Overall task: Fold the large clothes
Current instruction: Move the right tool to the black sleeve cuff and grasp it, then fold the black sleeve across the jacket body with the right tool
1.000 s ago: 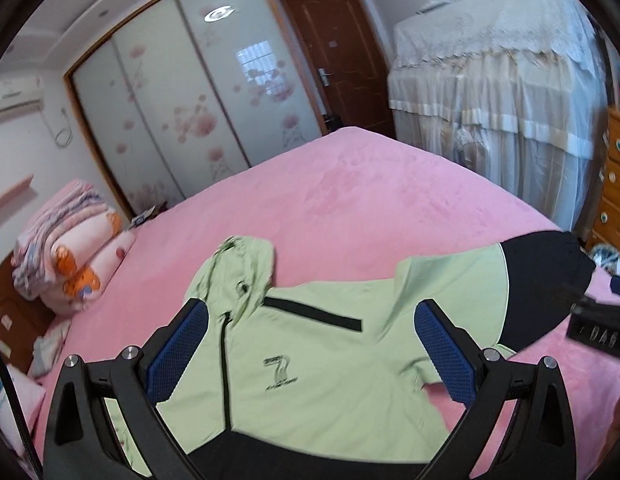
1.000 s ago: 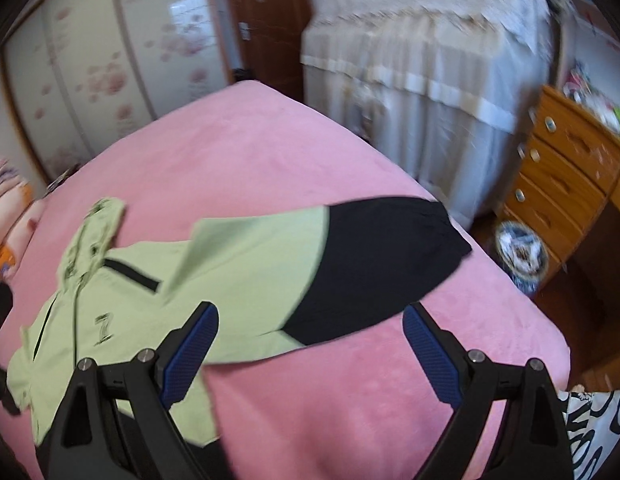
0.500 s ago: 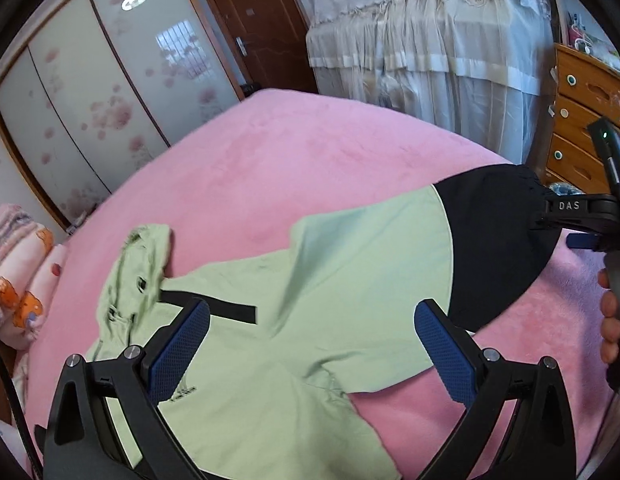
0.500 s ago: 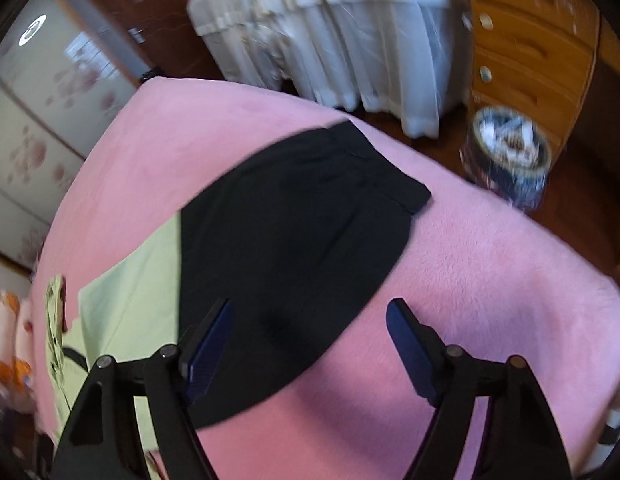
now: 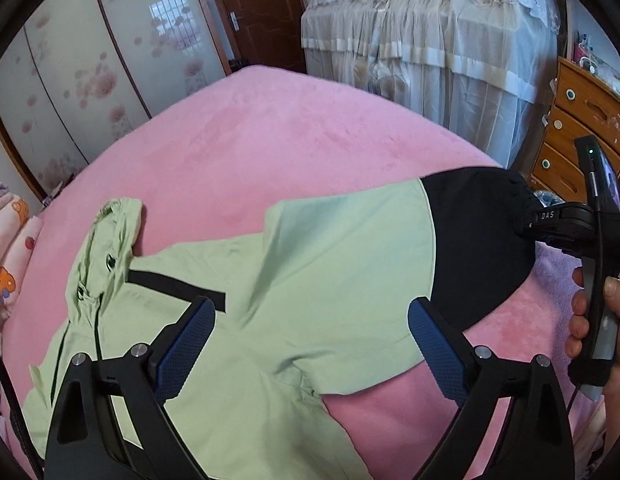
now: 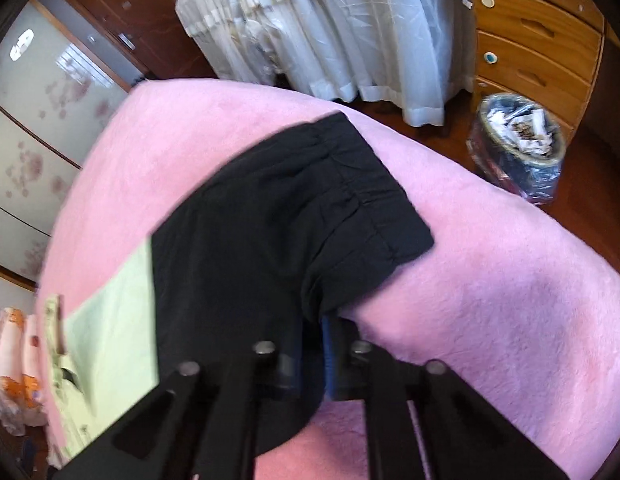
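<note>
I see the pale green hooded jacket (image 5: 246, 304) lying flat on the plush pink bed (image 5: 294, 128), its smooth sleeve ending in a black panel with a gathered cuff (image 6: 365, 200). My right tongs (image 6: 315, 356) are pinched tight on that black fabric's edge. My left tongs (image 5: 310, 344) hang above the jacket's body, jaws wide and just beginning to close, gripping nothing.

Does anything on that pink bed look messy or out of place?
Mostly tidy. The green jacket lies flat on the pink bed, but its hood is crumpled sideways, and the black sleeve end is bunched where the right gripper pinches it.
</note>
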A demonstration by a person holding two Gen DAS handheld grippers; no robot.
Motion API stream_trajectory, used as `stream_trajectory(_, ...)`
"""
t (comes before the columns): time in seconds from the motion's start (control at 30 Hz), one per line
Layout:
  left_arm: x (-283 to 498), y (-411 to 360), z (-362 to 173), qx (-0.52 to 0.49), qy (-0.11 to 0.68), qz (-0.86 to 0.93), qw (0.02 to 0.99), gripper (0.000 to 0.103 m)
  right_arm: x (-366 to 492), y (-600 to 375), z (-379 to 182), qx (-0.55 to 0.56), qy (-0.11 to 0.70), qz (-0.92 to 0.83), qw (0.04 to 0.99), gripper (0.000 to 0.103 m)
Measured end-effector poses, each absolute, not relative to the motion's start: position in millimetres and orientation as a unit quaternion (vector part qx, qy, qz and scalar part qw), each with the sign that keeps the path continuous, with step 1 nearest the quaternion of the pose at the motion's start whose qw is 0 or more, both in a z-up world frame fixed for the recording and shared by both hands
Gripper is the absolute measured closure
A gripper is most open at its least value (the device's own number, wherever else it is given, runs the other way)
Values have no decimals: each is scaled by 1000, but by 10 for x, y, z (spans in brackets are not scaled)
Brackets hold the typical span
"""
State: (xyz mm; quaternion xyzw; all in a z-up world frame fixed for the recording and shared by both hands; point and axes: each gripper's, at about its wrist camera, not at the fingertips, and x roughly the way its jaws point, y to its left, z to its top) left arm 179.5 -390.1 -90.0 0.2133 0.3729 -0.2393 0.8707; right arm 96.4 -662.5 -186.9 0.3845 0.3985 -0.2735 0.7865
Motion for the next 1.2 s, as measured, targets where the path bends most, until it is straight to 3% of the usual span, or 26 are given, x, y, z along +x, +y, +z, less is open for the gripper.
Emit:
stream_trajectory(0.27,1713,-3505,-533,196,327,-211,900,6,1006,-5673,-833,287,303,-155,895,97)
stream_trajectory(0.43,1877,-2794,-411,141,348,-168,911,6,1267,-4660,-536,178,313,-52,932,97)
stream_trajectory(0.63,2171,-1843,-767,107,417,-82,899,6,1555,-3387,-1014,52,390,36,919,95)
stream_trajectory(0.7,2259,-1640,-978,92,451,-76,885,6,1595,-3048,-1309,14,425,48,904,89)
stream_trajectory(0.77,2312,-1472,-1161,75,474,-77,874,6,1554,-2798,-1580,-15,456,56,888,74)
stream_trajectory(0.9,2302,-1417,-1373,52,495,-93,862,6,1357,-2700,-1739,-37,472,68,878,56)
stream_trajectory(1.2,2185,-1851,-1367,71,476,-160,862,7,810,-3174,-1550,43,444,14,895,54)
